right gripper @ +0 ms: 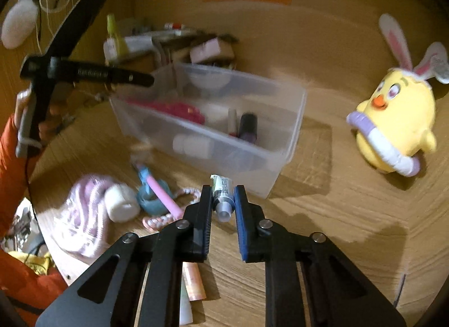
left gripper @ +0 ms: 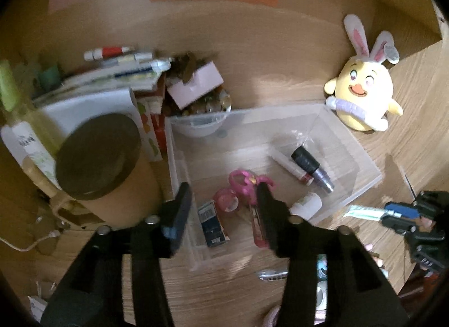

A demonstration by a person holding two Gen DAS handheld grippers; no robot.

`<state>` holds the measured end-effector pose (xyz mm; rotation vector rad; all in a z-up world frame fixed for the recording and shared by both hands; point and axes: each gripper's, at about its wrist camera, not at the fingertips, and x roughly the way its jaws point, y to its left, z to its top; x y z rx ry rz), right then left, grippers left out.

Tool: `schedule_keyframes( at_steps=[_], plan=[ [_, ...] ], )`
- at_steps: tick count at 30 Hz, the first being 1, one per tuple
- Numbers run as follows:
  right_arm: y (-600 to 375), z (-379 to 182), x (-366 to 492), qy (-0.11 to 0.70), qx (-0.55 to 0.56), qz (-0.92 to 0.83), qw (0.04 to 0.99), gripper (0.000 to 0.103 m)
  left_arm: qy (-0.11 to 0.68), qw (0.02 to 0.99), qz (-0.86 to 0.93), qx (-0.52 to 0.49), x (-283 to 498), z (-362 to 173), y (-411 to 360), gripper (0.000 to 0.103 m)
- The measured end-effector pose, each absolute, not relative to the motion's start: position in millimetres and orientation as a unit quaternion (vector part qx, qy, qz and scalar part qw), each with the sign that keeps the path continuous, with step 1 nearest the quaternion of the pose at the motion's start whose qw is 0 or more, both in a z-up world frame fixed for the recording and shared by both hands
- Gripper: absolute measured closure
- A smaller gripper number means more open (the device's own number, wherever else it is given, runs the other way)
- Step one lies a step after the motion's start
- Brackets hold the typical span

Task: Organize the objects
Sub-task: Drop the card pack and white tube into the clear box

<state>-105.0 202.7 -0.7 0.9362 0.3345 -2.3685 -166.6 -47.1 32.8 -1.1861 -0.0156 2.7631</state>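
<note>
Both wrist views look down, sharing the clear bin (left gripper: 362, 164).

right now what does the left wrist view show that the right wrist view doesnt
Only the left wrist view shows the brown round tin left of the clear bin, and the open left gripper over the bin's near end. Only the right wrist view shows the pink knit cloth, the person's orange sleeve and the small tube's white cap. Both show the clear bin, the yellow plush chick and the right gripper shut on that tube.
</note>
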Motion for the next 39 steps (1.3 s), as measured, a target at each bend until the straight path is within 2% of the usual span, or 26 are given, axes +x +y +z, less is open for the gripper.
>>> schedule_keyframes(
  at_steps=[3, 8, 13, 18, 28, 36, 39],
  plan=[
    [201, 16, -103, 0.119, 0.331, -0.894, 0.278, 0.089, 0.002, 0.062, 0.926, -0.373, -156, 45, -46, 0.041],
    [204, 47, -101, 0.107, 0.291, -0.911, 0.273, 0.089, 0.013, 0.046, 0.939, -0.339, -137, 62, -46, 0.018],
    [205, 68, -110, 0.089, 0.268, -0.921, 0.266, 0.089, 0.013, 0.039, 0.945, -0.324, -116, 71, -49, 0.007],
    [199, 73, -128, 0.076, 0.261, -0.929, 0.253, 0.089, 0.013, 0.038, 0.945, -0.326, -95, 63, -50, 0.005],
    [164, 14, -178, 0.097, 0.328, -0.913, 0.223, 0.089, 0.004, 0.055, 0.919, -0.39, -71, 9, -33, 0.005],
    [164, 6, -170, 0.115, 0.341, -0.908, 0.216, 0.089, 0.039, 0.078, 0.905, -0.416, -53, -23, 4, 0.005],
    [171, 8, -161, 0.12, 0.341, -0.908, 0.214, 0.083, 0.032, 0.086, 0.898, -0.43, -47, -30, 8, 0.005]
  ],
)
